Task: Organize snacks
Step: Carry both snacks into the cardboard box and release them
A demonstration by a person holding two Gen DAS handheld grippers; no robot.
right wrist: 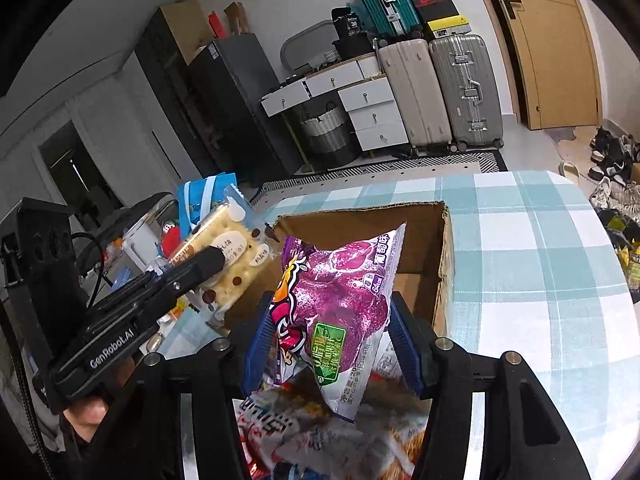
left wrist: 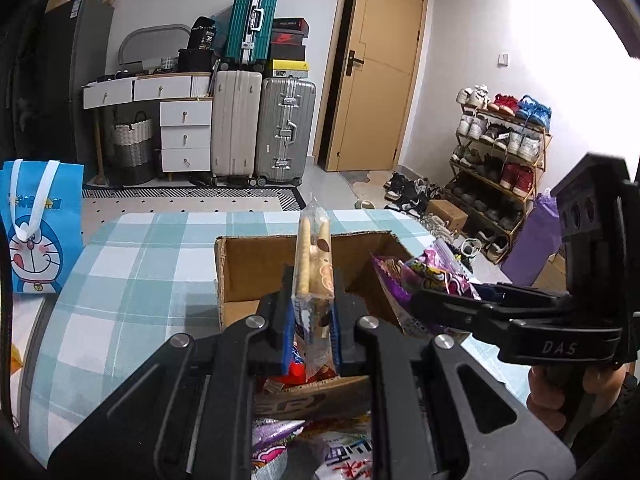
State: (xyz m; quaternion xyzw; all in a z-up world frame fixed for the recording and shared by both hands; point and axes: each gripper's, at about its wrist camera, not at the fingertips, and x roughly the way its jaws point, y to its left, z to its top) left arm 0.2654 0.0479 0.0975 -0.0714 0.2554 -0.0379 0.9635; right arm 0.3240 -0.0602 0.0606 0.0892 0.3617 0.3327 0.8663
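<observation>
Clear-wrapped cracker pack (left wrist: pixel 314 280) stands upright in L gripper (left wrist: pixel 310 320), edge-on to cam; blue pads pinch its lower part, top sticks up above the fingers. Pack hangs over open box (left wrist: pixel 248 264) on checked tablecloth (left wrist: pixel 132 264), prob. held high so it can drop in. R gripper (left wrist: pixel 448 300) comes in from right, clamped on purple bag (left wrist: pixel 424 272) at box's right rim. More snacks lie loose below, near cam.

R wrist view: purple bag (right wrist: pixel 340 308) sits between the blue pads (right wrist: pixel 404 340), squeezed at both sides, upper end beyond fingertips, lower corner dangling. Bag is above box (right wrist: pixel 440 248), loose packets underneath. L gripper (right wrist: pixel 208 264) at left, cracker pack (right wrist: pixel 236 252) broadside, gripped near its low end. Both loads look staged for the box.
</observation>
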